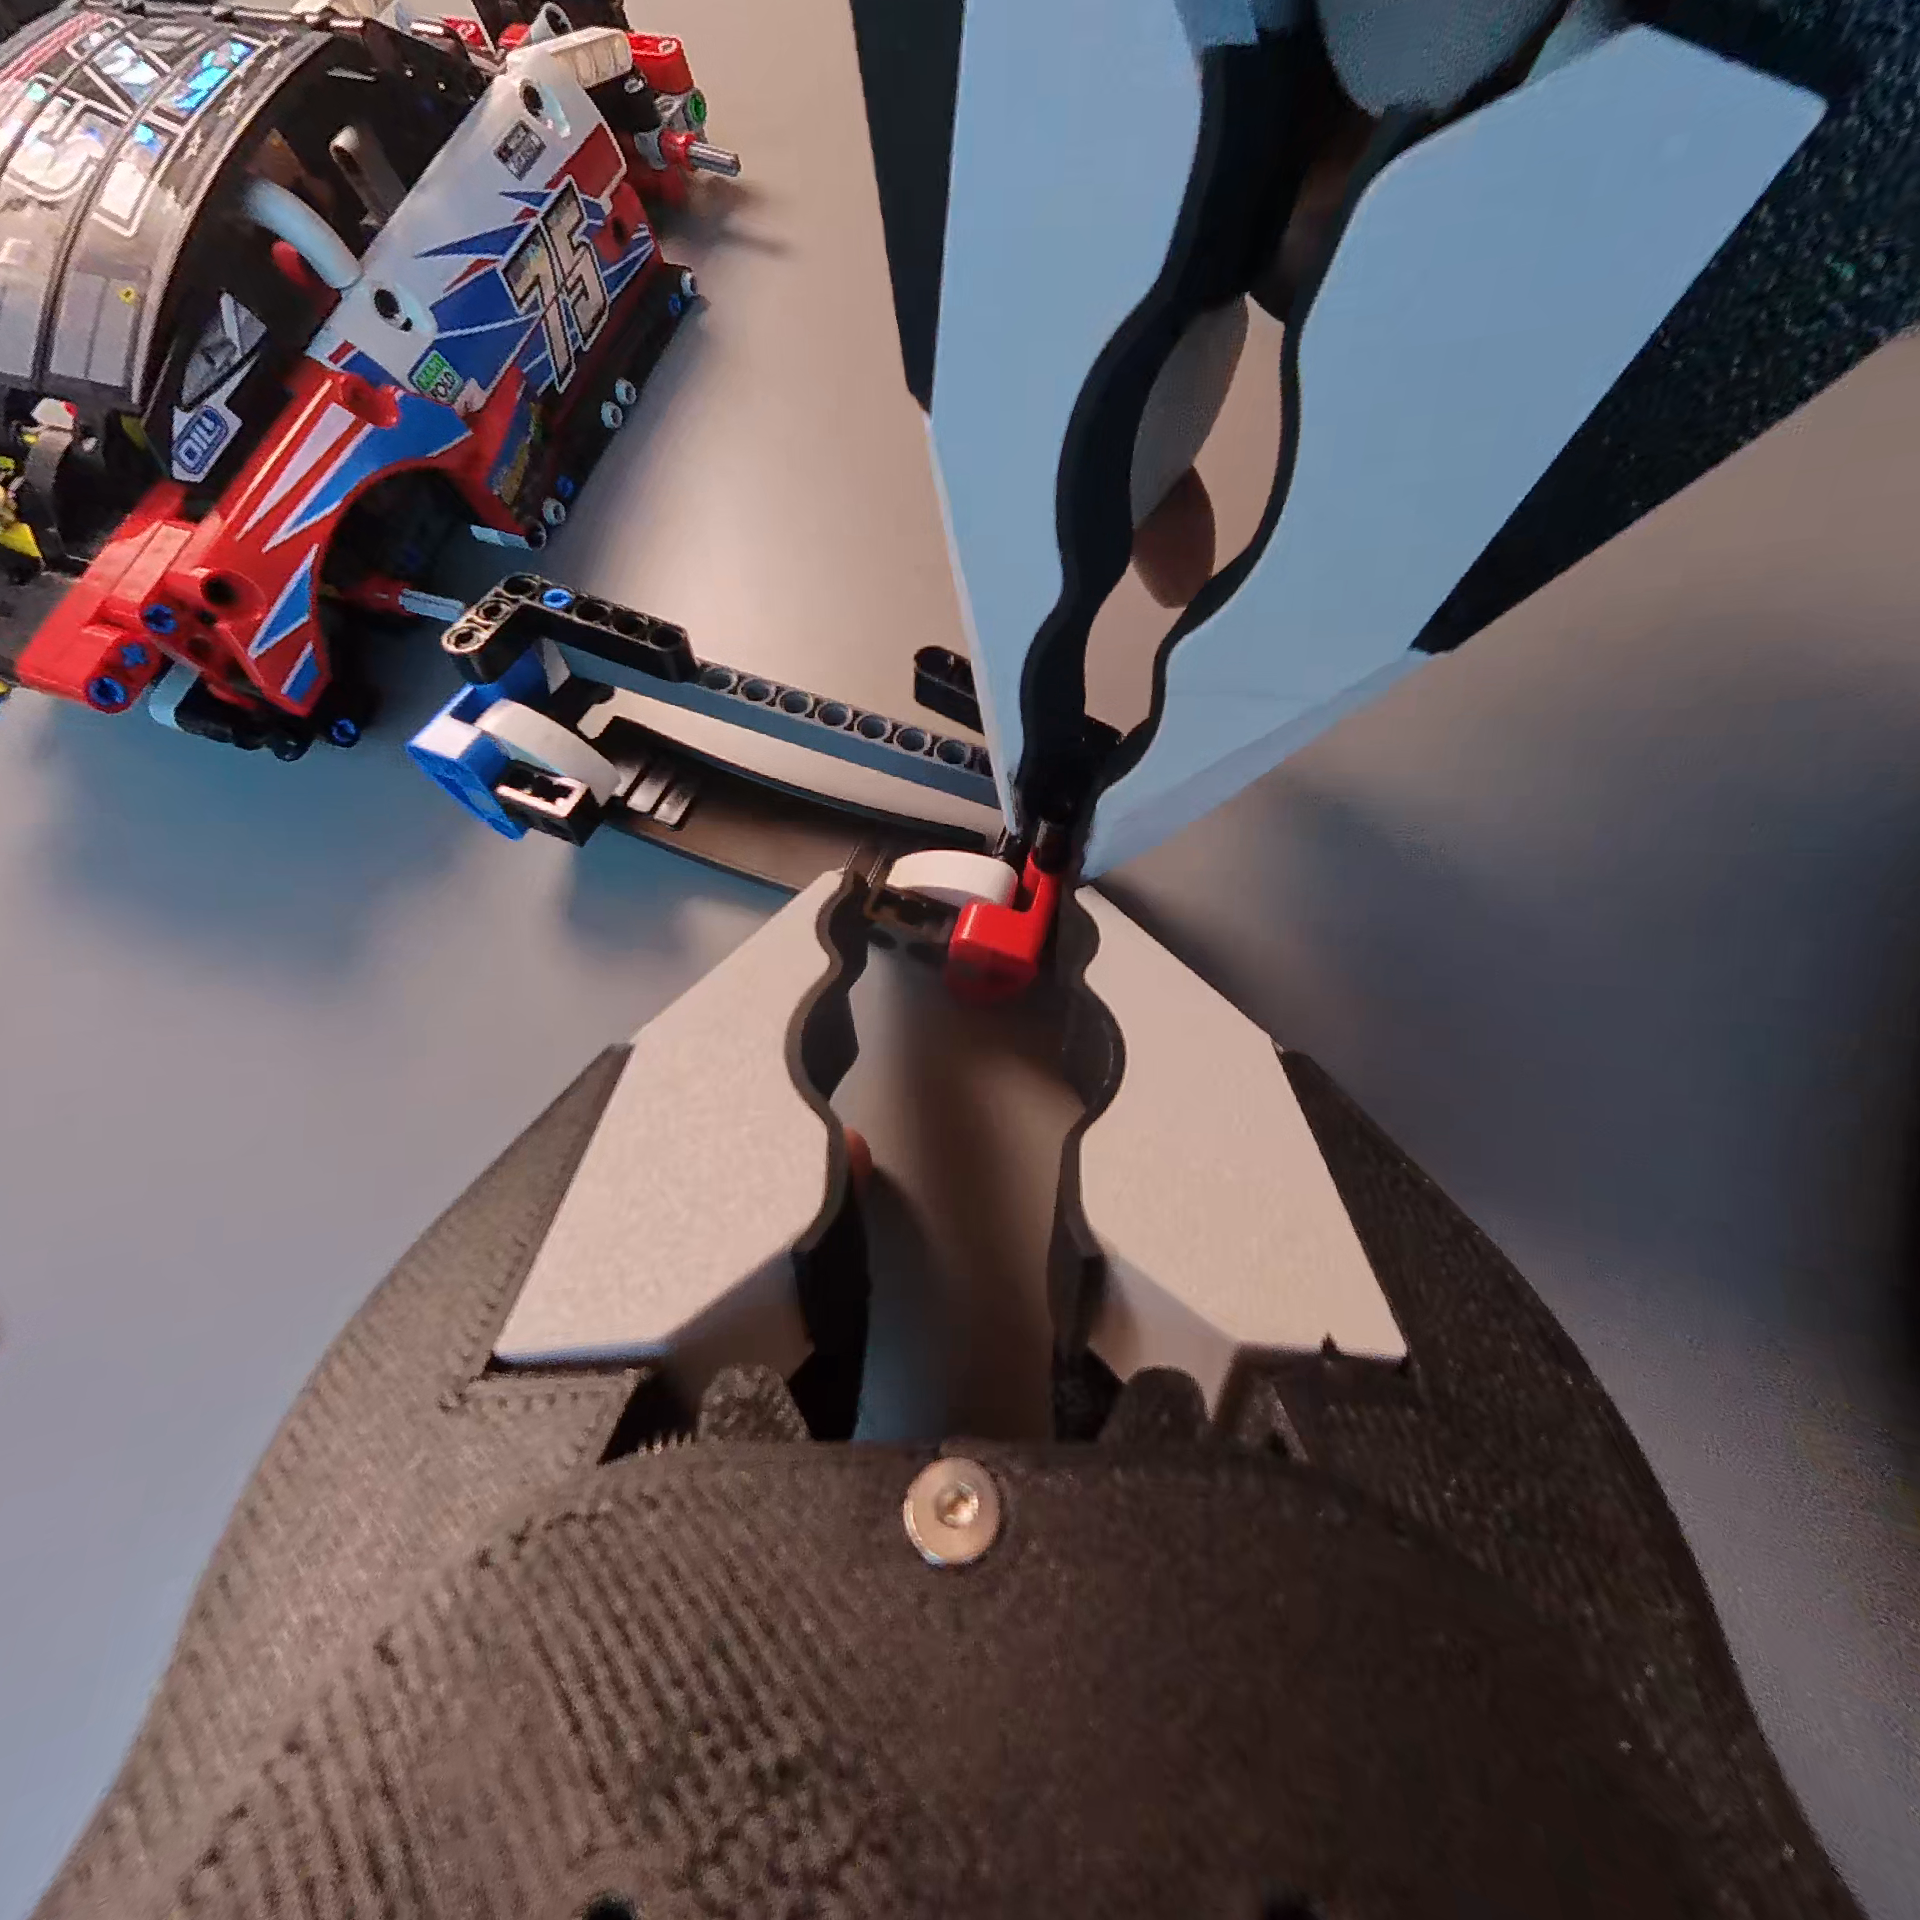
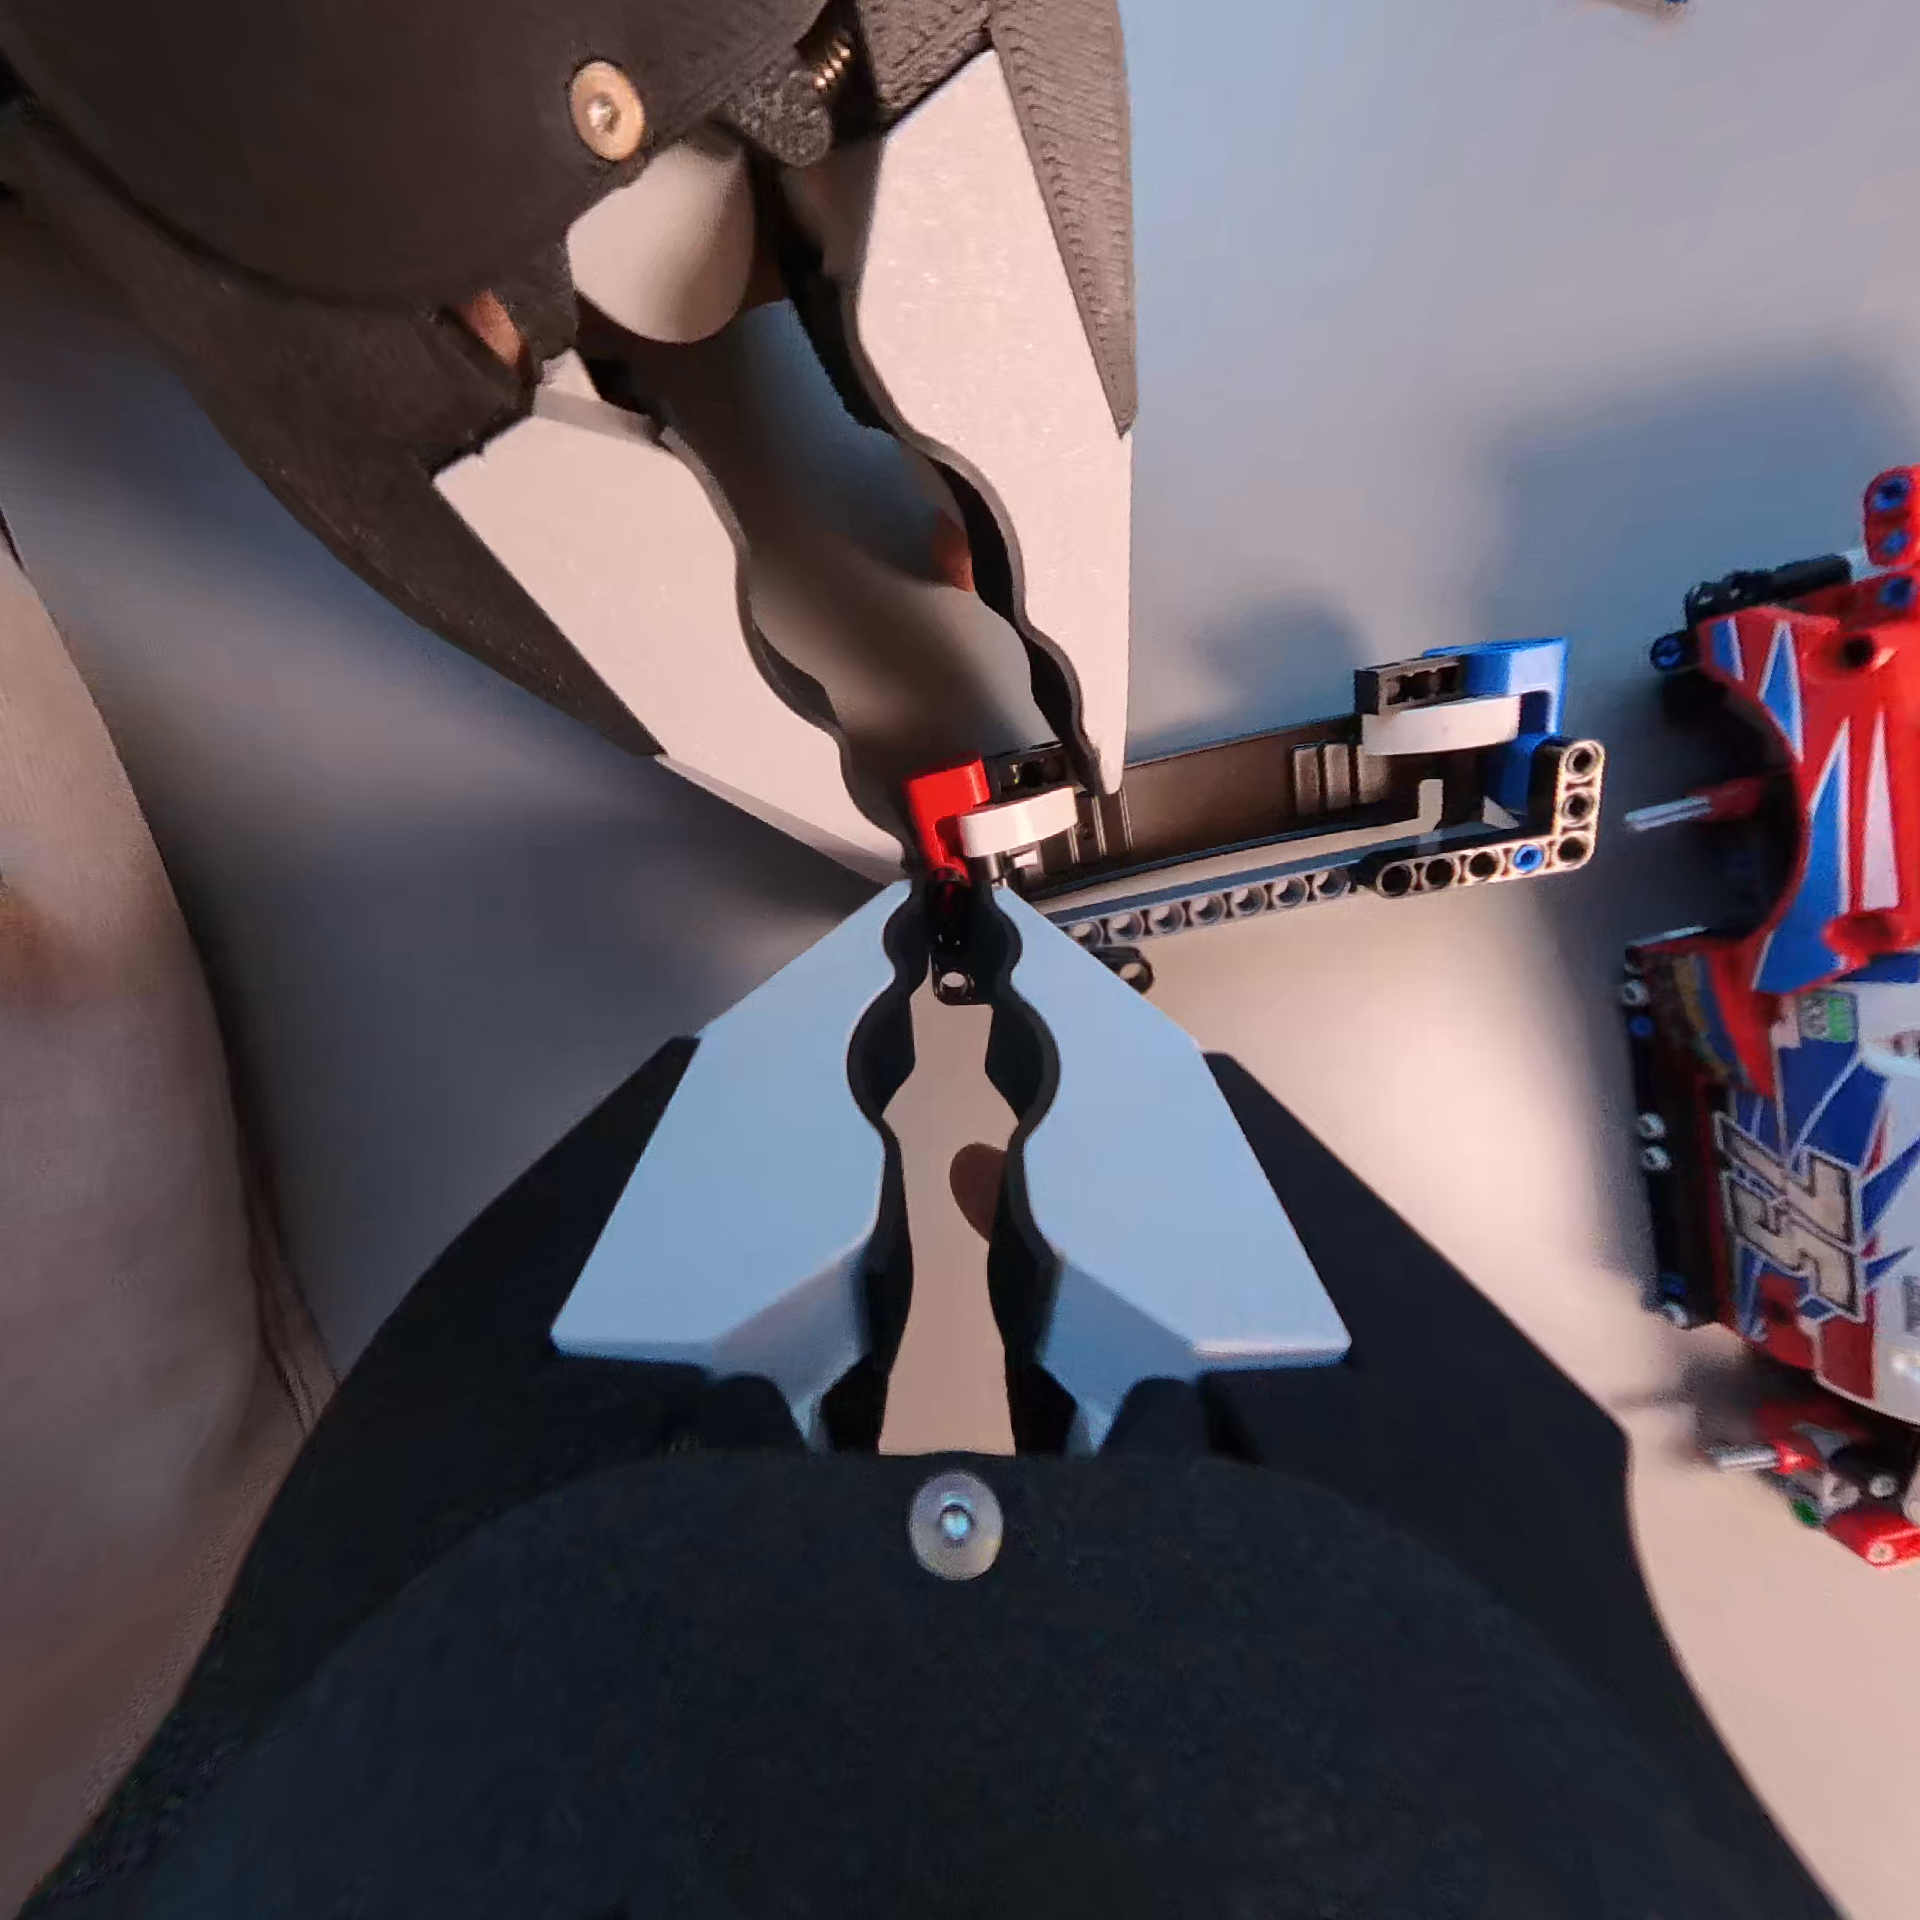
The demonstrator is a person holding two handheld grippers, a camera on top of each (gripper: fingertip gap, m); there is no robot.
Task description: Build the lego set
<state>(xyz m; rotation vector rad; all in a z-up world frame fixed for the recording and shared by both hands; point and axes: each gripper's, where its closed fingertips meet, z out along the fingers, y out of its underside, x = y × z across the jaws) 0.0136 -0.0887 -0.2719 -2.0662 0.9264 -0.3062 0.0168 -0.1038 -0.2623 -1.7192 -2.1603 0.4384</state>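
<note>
A long black beam assembly (image 1: 831, 717) (image 2: 1247, 894) lies on the grey table, with a blue and white end (image 1: 457, 748) (image 2: 1507, 665) and a red connector (image 1: 997, 935) (image 2: 940, 795) beside a white piece at the near end. My left gripper (image 1: 956, 914) (image 2: 992, 810) is shut across that near end, with the red connector and white piece between its fingers. My right gripper (image 2: 951, 909) (image 1: 1049, 821) is shut on a small black connector (image 2: 954, 961). It holds the connector's tip against the red connector. The two grippers meet tip to tip.
A partly built red, white and blue car body (image 1: 416, 364) (image 2: 1808, 1039) stands beyond the far end of the assembly. A round black part with stickers (image 1: 94, 156) sits behind it. A small loose black piece (image 1: 940, 681) (image 2: 1127, 966) lies beside the beam. The tips of both grippers are at nearly the same place.
</note>
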